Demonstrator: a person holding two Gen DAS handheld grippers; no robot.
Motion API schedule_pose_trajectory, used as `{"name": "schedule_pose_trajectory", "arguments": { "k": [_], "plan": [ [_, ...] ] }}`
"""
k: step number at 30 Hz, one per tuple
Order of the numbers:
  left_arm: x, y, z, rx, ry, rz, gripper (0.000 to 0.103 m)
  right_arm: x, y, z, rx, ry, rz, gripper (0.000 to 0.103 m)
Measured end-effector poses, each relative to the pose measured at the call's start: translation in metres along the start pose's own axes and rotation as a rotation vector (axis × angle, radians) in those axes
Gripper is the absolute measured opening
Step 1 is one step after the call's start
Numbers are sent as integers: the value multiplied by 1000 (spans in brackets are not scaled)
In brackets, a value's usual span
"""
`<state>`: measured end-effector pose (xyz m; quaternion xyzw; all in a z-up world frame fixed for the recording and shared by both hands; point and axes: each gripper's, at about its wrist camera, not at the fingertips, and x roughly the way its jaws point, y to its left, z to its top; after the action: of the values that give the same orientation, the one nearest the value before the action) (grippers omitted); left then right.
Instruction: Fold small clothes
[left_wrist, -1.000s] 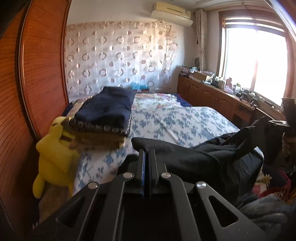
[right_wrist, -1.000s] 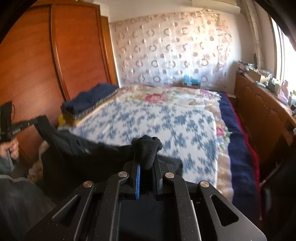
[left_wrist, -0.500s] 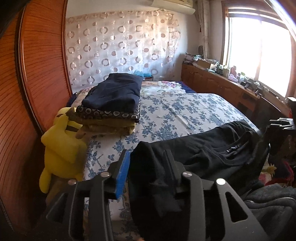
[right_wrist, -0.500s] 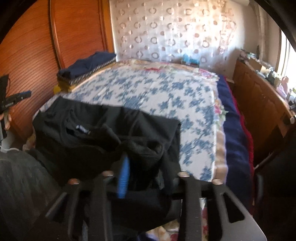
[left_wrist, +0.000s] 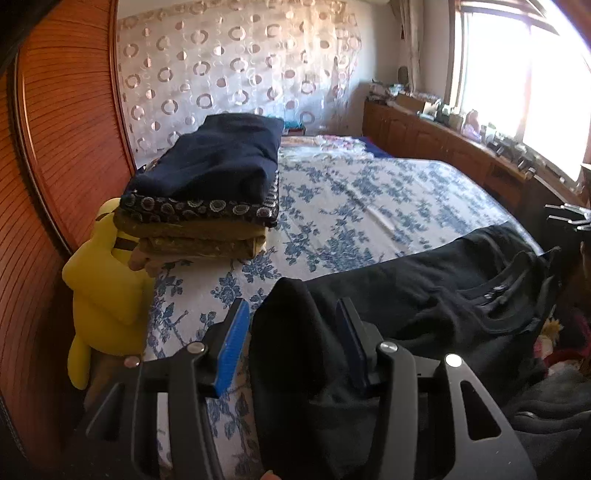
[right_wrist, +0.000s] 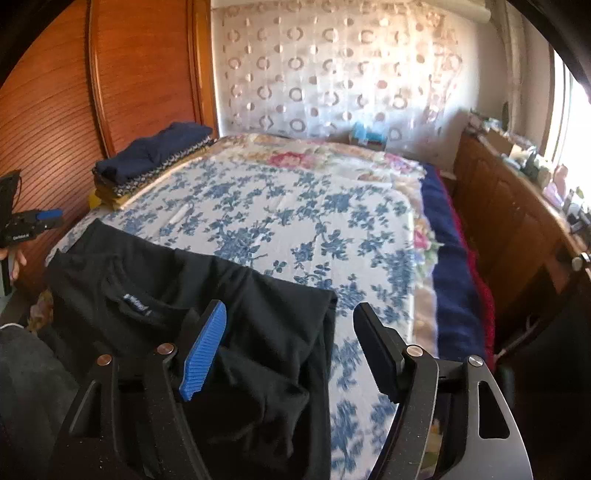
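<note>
A black T-shirt (right_wrist: 177, 291) lies spread along the near edge of the bed (right_wrist: 303, 221), collar and label facing up, one sleeve end toward each gripper. In the right wrist view the shirt's right side is bunched into loose folds just ahead of the right gripper (right_wrist: 291, 347); its fingers (right_wrist: 207, 343) are spreading apart, the cloth lies between them, and neither pad presses on it. In the left wrist view the shirt (left_wrist: 424, 306) runs from the left gripper (left_wrist: 291, 347) across toward the bed's right-hand edge, and a hump of its fabric stands up between the left fingers (left_wrist: 232, 343) — these too are opening. The blue pad stands clear of the fabric; whether the dark pad on the other side touches it cannot be told.

The bed carries a white cover with blue flowers, and a dark blue blanket (right_wrist: 447, 258) runs down its right edge. At the far left corner sits a stack of folded clothes (left_wrist: 210, 192) — a navy piece on top, a ringed-pattern one under it, mustard ones below. A yellow plush toy (left_wrist: 107, 291) leans against the bed's left side beneath that stack, next to a wooden wardrobe (left_wrist: 55, 147). A curtain with ring patterns (right_wrist: 332, 74) hangs behind the bed, and a low wooden cabinet (left_wrist: 443, 147) stands under the bright window (left_wrist: 524, 74).
</note>
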<state>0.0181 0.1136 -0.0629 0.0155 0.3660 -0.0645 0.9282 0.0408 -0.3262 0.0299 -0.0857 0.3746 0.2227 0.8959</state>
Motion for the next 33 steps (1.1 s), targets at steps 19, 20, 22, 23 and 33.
{"name": "schedule_pose_trajectory", "arguments": {
  "k": [19,20,22,23,33],
  "plan": [
    [69,23,-2,-63,141,-62,48,99,-34,0,91,135,16,73],
    [70,23,-3,-64,143,-63,48,100,-34,0,95,138,17,73],
    [70,24,-4,-65,147,-64,48,101,-35,-2,100,143,19,73],
    [70,24,-4,-63,147,-64,48,102,-35,-3,99,147,17,73],
    [62,13,-4,-44,127,-137,5,99,-18,-7,37,181,75,9]
  ]
}}
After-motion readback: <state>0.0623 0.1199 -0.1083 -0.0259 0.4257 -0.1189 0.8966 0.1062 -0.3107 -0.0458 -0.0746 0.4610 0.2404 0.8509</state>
